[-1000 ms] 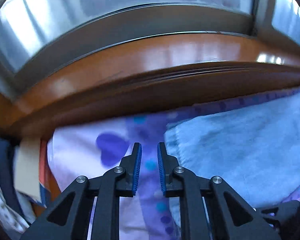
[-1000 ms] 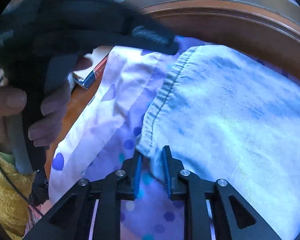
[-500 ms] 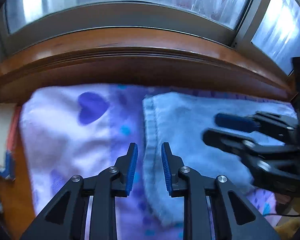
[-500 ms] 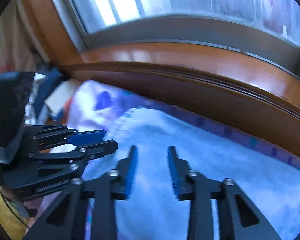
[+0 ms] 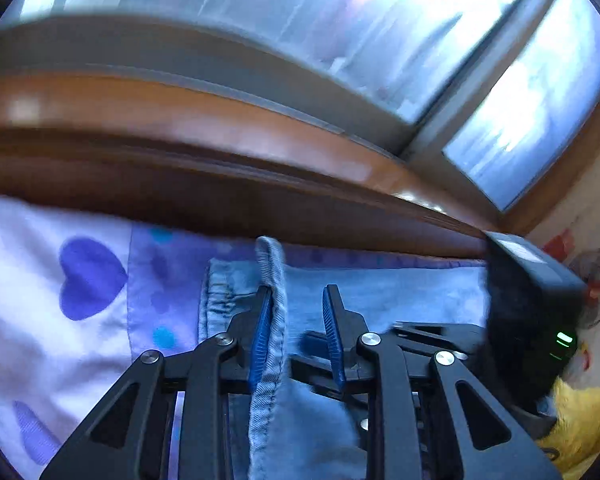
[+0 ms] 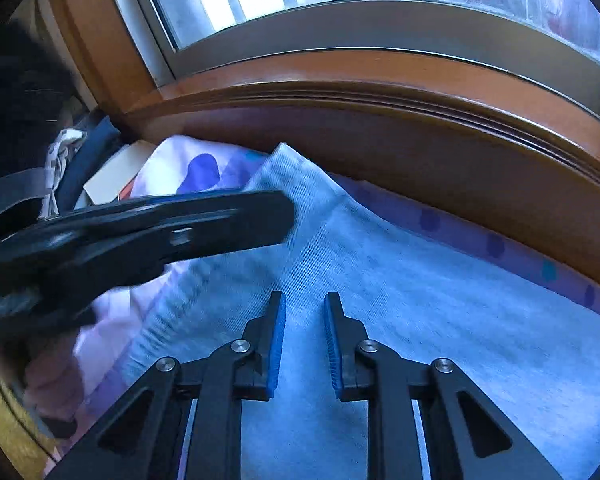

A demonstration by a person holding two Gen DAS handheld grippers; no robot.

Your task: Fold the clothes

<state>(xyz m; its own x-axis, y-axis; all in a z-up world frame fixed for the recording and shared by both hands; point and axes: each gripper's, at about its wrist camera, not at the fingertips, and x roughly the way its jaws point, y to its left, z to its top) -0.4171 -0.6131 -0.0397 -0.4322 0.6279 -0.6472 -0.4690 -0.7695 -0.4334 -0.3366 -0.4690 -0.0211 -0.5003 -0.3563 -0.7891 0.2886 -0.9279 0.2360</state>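
Item: pale blue denim garment (image 6: 420,300), spread flat on a lilac sheet with purple hearts (image 5: 88,272), close under a brown wooden window ledge (image 6: 380,92). We see its long axis running along the ledge, and its stitched hem (image 5: 274,300) crossing that axis at the left end.

Left gripper (image 5: 296,332): the hem stands up in a ridge between its fingers (image 5: 260,332), lying against the left blue pad; the other pad stands clear of it. We read the fingers as part open, cloth between them but not pinched.

Right gripper (image 6: 304,340): poised over the flat middle of the garment, pointing toward the ledge. A narrow gap shows between its fingers (image 6: 278,340), with no fold raised into it. We read nothing held.

Governing relation: the left gripper is on the hem, so the nearer hand for lifting that edge; we judge the fold would travel along the long axis toward the right.

Containers: none in view. Papers or books (image 6: 112,176) lie at the left, too blurred to itemise.
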